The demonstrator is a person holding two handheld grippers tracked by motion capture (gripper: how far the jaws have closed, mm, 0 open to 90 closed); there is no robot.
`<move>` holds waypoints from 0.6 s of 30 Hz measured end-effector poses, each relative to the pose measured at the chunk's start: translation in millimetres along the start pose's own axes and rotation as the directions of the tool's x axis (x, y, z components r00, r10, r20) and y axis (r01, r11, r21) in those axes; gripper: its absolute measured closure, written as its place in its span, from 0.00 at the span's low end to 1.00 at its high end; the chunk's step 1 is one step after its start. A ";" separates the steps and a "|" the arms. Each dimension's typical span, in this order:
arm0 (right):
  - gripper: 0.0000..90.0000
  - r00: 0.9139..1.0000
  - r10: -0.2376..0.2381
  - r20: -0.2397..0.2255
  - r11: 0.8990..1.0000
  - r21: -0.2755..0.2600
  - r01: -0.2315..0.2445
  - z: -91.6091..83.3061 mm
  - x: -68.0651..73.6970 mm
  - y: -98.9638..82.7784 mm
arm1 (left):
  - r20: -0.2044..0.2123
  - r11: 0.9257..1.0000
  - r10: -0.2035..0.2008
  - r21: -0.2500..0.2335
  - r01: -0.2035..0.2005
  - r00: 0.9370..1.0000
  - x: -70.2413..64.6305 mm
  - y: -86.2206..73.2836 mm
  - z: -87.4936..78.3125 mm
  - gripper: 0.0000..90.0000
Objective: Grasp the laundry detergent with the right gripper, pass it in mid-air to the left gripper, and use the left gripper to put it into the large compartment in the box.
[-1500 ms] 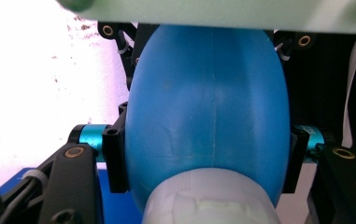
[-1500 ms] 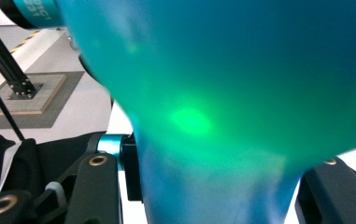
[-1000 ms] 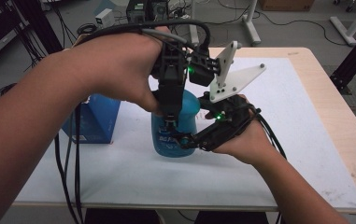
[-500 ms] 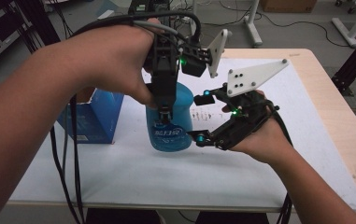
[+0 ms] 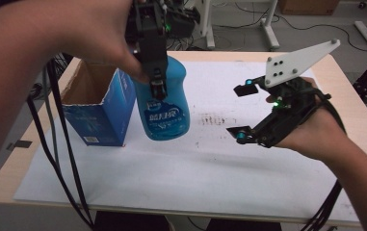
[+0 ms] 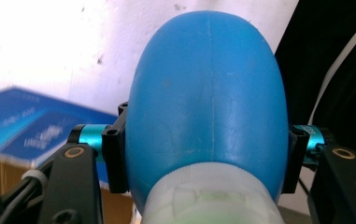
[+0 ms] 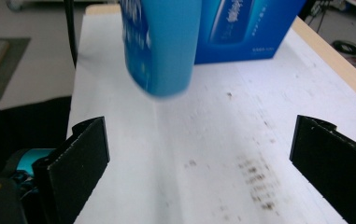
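Bottle (image 5: 164,103) duty now rests on my left gripper (image 5: 154,79) alone: its jaws pinch the blue shoulders just below the neck, and the bottle hangs off the white sheet (image 5: 210,163), where a second ago it stood. My right gripper (image 5: 241,110), which then flanked the bottle's lower body, has drawn off toward three o'clock; its jaws have just been opening and now stand spread wide with nothing between them. From that gripper's own view, the bottle's base (image 7: 159,46) floats at eleven o'clock, blurred. The open blue carton (image 5: 99,106) waits just beside the bottle at nine o'clock, mouth up. I judge the handover finished, so lowering the bottle into that carton looks like the next step.
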State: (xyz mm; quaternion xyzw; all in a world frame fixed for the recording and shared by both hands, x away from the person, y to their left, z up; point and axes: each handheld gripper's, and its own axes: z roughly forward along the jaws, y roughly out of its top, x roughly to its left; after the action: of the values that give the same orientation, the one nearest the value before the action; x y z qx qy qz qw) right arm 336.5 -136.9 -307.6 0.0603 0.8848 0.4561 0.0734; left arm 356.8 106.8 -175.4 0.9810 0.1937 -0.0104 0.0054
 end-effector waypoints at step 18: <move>0.01 0.996 -0.081 0.039 0.972 0.222 0.070 -29.4 -5.2 4.4 | 0.073 0.877 -0.463 -0.109 0.468 0.883 66.9 -72.8 -58.4 0.42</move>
State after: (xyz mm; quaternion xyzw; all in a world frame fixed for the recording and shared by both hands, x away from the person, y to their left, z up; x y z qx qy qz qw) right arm 336.3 -158.7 -286.7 0.0454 0.9296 0.3504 0.1047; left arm 392.0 200.3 -119.0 0.9029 0.4239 -0.0214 0.0677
